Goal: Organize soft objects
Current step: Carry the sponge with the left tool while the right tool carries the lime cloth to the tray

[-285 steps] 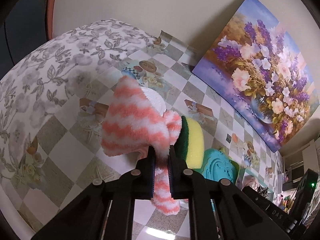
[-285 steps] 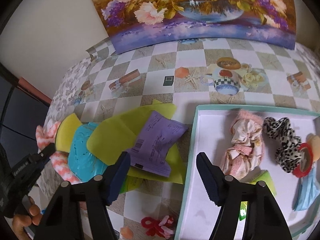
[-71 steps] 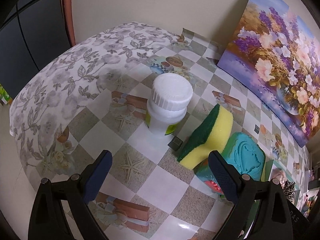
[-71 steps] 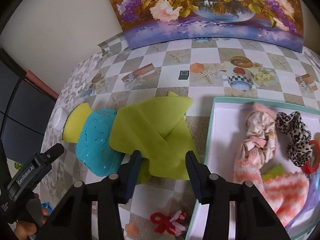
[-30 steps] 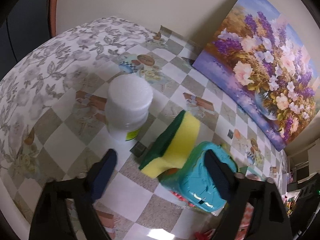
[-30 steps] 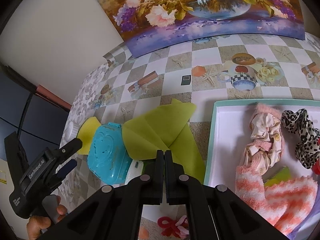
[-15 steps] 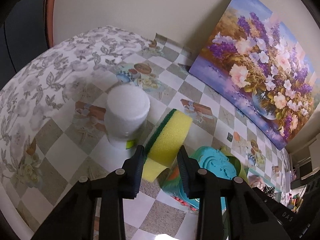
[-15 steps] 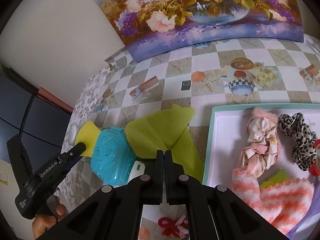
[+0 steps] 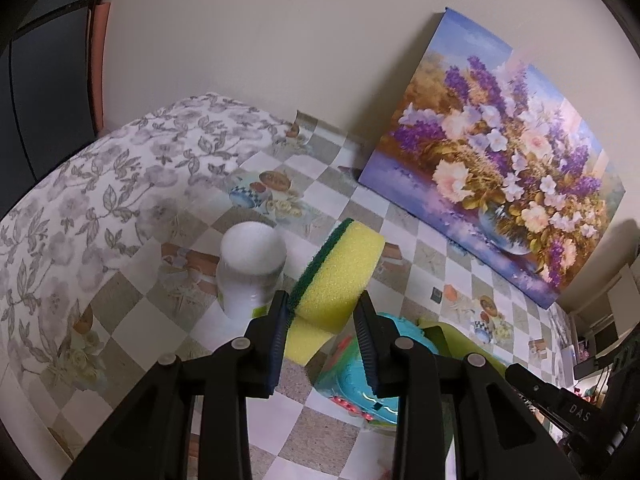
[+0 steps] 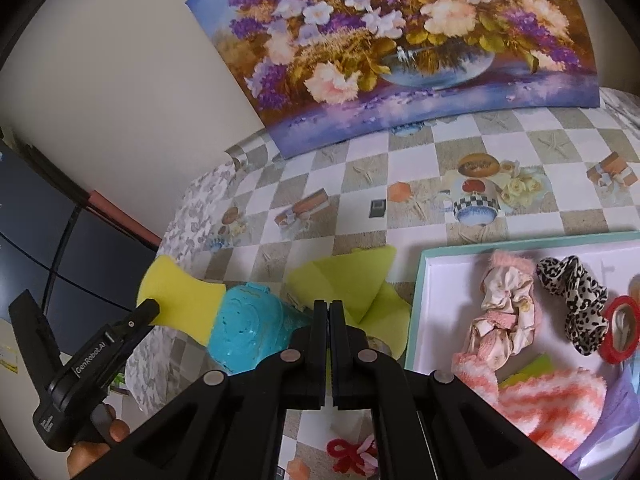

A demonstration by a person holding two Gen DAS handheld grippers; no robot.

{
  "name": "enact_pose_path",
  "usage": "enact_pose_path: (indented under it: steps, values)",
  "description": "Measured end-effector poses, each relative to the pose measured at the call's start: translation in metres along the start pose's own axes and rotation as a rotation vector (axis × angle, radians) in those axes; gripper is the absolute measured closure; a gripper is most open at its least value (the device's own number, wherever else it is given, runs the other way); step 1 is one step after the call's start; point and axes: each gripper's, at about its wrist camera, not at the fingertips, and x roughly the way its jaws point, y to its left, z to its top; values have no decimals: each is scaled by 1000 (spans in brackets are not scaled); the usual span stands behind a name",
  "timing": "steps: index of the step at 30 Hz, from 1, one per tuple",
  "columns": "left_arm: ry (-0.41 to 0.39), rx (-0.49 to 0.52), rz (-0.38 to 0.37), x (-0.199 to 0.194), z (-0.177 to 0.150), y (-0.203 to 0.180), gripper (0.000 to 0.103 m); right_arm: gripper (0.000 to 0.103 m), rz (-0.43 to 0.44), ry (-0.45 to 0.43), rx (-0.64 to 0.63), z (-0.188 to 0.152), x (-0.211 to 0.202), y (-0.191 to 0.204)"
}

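Pinching between its pads, the left gripper (image 9: 322,316) holds a thick yellow sponge (image 9: 340,268) with a dark green scouring face, lifted just beside the white bottle (image 9: 250,268).

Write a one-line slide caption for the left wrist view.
Left gripper clamps a yellow-green sponge above the checkered tablecloth, beside a white bottle.

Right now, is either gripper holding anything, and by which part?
The left gripper clamps the yellow sponge with the dark green scrubbing layer across its two flat faces, near one end. The right gripper pinches an edge of the lime-green cloth.
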Motion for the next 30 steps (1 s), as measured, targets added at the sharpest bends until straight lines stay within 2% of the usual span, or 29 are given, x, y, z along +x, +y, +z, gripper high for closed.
enact_pose_path:
  steps: [11,18,24,30]
  values:
    - [-46,24,-45,-26,2,-13,69,102,60,-142,-29,11,-52,17]
    - [-80,67,-95,-51,5,-37,69,102,103,-266,-45,12,-102,18]
    - [-98,141,-158,-72,4,-77,69,102,98,-396,-29,8,-154,2]
    - [-83,257,-239,-82,-12,-137,69,102,28,-498,16,5,-201,-32]
